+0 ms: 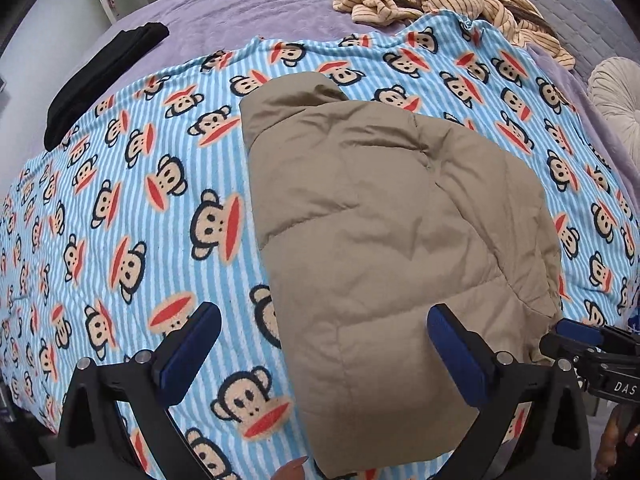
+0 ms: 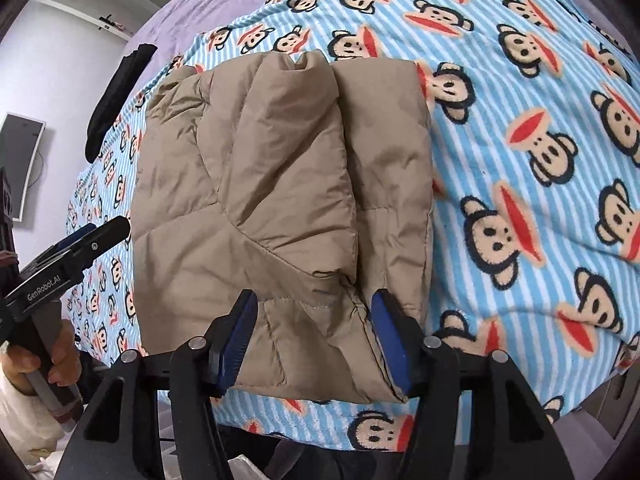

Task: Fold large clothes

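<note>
The bed (image 1: 248, 4) is carrying a monkey-print blanket (image 1: 120, 208), and on it my tan puffer jacket (image 1: 380, 220) is lying already folded into a narrow bundle. I am judging the crosswise fold as next. My left gripper (image 1: 324, 344) is hovering spread wide, holding nothing; my right gripper (image 2: 314, 334) is straddling the near hem, not clamping. Both need to pinch near corners.

left tongs (image 1: 324, 344): black frame, blue pads, silver screws | right tongs (image 2: 314, 336): same, "DAS" marking
</note>
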{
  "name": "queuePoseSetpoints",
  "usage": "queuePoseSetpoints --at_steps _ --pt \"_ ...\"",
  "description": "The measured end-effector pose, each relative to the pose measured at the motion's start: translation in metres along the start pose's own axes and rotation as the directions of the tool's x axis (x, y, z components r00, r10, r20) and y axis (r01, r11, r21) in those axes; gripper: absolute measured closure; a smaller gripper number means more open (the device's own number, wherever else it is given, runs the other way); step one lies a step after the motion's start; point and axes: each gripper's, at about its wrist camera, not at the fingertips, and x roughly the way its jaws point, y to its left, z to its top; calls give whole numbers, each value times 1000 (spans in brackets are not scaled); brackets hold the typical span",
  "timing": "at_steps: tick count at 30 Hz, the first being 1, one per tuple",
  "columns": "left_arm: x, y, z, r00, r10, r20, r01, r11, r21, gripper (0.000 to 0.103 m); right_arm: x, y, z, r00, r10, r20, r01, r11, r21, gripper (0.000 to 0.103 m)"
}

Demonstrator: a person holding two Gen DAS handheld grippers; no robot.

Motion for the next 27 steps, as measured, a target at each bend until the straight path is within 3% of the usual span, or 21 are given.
queuePoseSetpoints --at_steps 2,4,5,15,27 --pt "0 2 -4 1000 -8 -5 8 1000 1 0 0 5 -2 1000 -10 -3 10 1000 -6 39" --pt "1 5 -8 1000 -18 -8 18 1000 1 0 -1 8 -1 1000 -19 -1 19 1000 -10 22" --pt "2 7 -10 1000 -24 -12 24 1000 1 0 1 11 -3 1000 -20 3 21 1000 -9 18" --pt "4 30 -32 998 -64 -28 64 998 -6 0 7 19 -15 997 -77 5 77 997 11 18" --pt "-1 56 -55 995 -100 -16 101 995 19 0 4 35 -40 986 -143 87 137 988 70 16"
